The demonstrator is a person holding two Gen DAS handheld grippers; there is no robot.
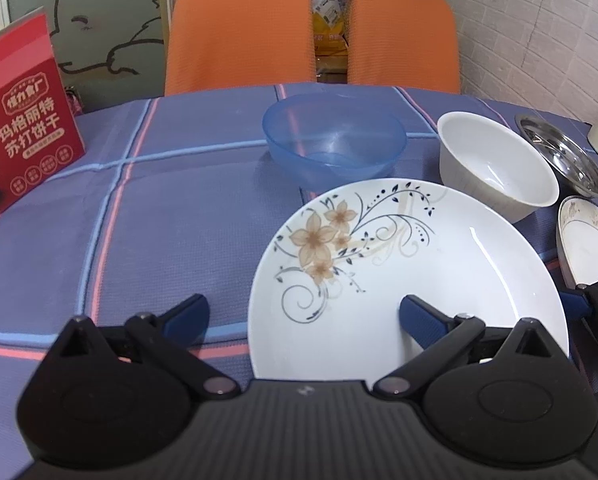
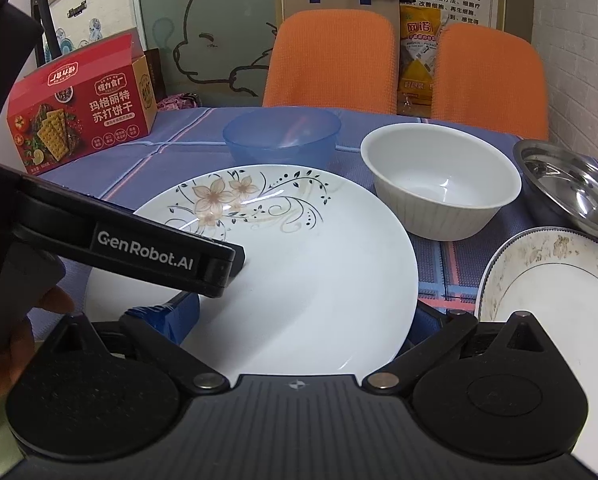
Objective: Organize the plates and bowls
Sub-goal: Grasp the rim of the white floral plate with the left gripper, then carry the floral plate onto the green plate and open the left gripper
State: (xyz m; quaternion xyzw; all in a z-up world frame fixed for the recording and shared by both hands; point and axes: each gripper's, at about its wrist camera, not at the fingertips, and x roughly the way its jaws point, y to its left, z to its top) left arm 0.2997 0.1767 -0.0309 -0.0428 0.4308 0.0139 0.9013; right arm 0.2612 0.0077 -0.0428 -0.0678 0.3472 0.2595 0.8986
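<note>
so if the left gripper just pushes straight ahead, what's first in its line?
Left gripper is open, straddling the floral plate's near-left rim, so the plate likely comes first; beyond it the blue plastic bowl. Depth unclear.

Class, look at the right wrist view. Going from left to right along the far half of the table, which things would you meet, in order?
red cracker box → blue plastic bowl → white bowl → steel dish

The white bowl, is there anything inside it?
The white bowl looks empty: both views show only its bare, glossy interior with light reflections. Its near inner wall is hidden by the rim, so that strip cannot be checked.
</note>
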